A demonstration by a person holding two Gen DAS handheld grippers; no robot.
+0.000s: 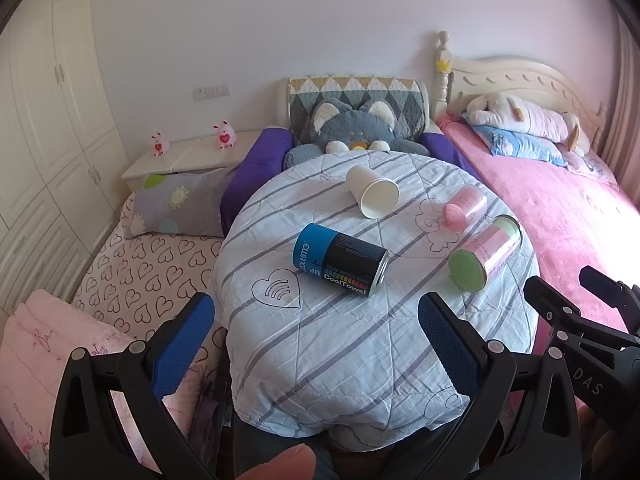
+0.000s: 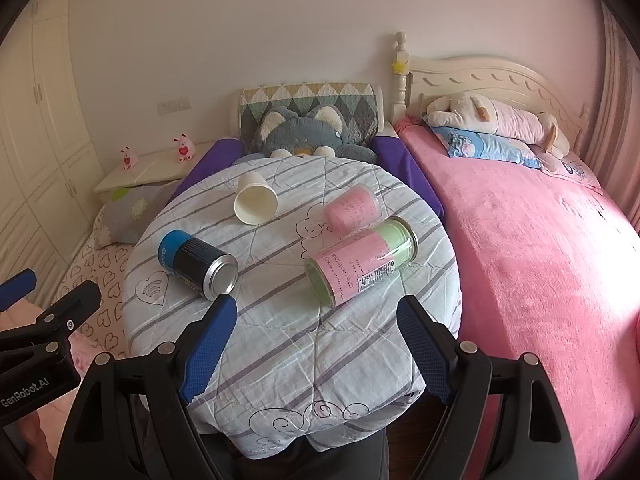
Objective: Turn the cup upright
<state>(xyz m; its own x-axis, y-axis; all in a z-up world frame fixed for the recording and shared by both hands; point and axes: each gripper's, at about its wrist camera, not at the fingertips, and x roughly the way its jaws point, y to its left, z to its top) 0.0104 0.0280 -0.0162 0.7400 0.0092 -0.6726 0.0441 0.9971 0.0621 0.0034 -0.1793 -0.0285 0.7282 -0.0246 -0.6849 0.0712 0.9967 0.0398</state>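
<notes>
Left wrist view: the left gripper (image 1: 316,312) hangs nearest, its textured blue pads spread wide and empty, presumably poised before any reach. Beyond it, on the striped quilt (image 1: 320,344), the white paper cup (image 1: 372,191) lies on its side, mouth toward the camera.

Right wrist view: the right gripper (image 2: 316,316) likewise gapes empty, just short of the glossy green-and-pink canister (image 2: 360,260) and the metal-ended blue can (image 2: 198,266); the cup (image 2: 254,198) lies farther back.

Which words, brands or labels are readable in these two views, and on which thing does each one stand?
"CoolTowel": on the blue and black can, lying on its side.
"DAS": on the right claw, partly cut off.
"GenRobot.AI": on the left claw.
Too small to read: the handwriting and barcode label on the green-lidded jar, the writing on the pink jar, and the can's fine print.
The white paper cup bears no text.
</notes>
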